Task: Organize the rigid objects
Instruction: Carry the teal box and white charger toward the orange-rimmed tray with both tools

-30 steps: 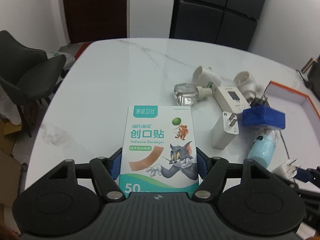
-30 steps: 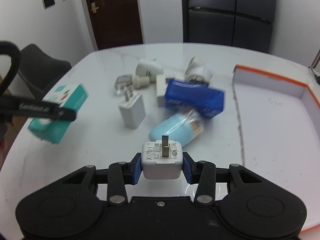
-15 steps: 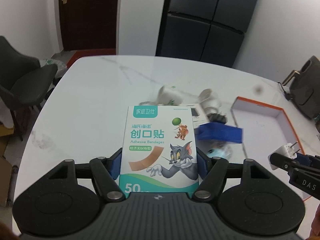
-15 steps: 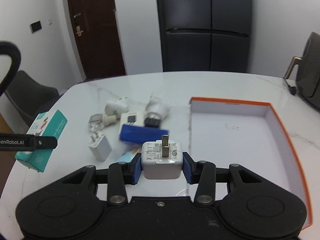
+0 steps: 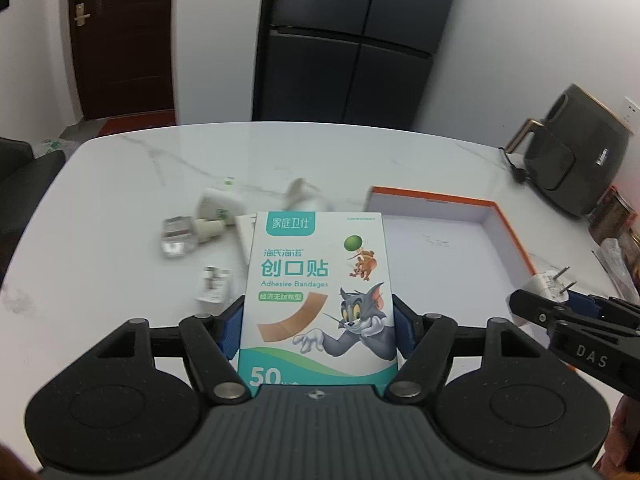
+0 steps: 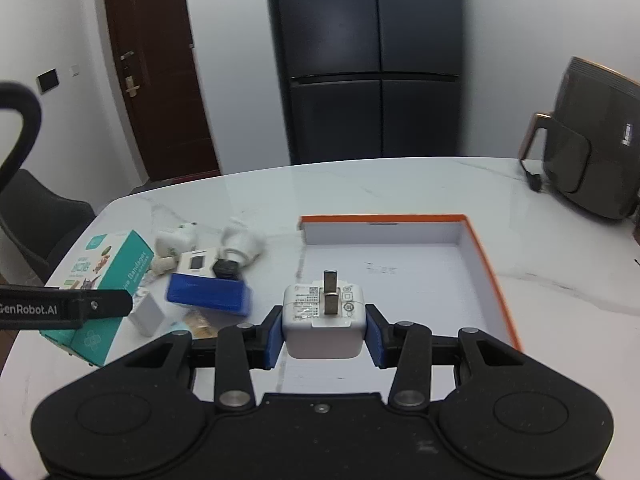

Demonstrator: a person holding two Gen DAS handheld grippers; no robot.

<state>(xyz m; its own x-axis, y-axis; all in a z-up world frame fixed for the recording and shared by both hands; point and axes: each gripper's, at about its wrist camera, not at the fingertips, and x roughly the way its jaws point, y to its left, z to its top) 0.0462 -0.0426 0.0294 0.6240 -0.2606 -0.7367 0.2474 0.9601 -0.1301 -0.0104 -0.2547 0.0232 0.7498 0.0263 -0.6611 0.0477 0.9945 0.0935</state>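
My left gripper point(image 5: 318, 322) is shut on a teal and white box of adhesive bandages point(image 5: 318, 288), held upright above the white marble table point(image 5: 120, 184). The same bandage box point(image 6: 106, 276) shows at the left of the right wrist view. My right gripper point(image 6: 324, 330) is shut on a white plug charger point(image 6: 324, 320) with its prongs pointing away from me. It hangs over the near left part of a shallow orange-rimmed box point(image 6: 488, 276) with a white floor. In the left wrist view the orange-rimmed box point(image 5: 514, 236) lies right of the bandage box, and the white plug charger point(image 5: 546, 284) shows at the far right.
A heap lies left of the orange-rimmed box: a blue box point(image 6: 208, 296), a white plug charger point(image 6: 148, 314), white adapters point(image 6: 176, 238), a small white box point(image 6: 196, 262) and a clear bottle point(image 5: 178, 234). A dark appliance point(image 6: 596, 140) stands at the table's far right. A dark chair point(image 6: 36, 216) is at the left.
Both grippers have swung to the right and risen a little, each keeping its object. The orange-rimmed box has come to the middle of the right wrist view, under the held plug charger.
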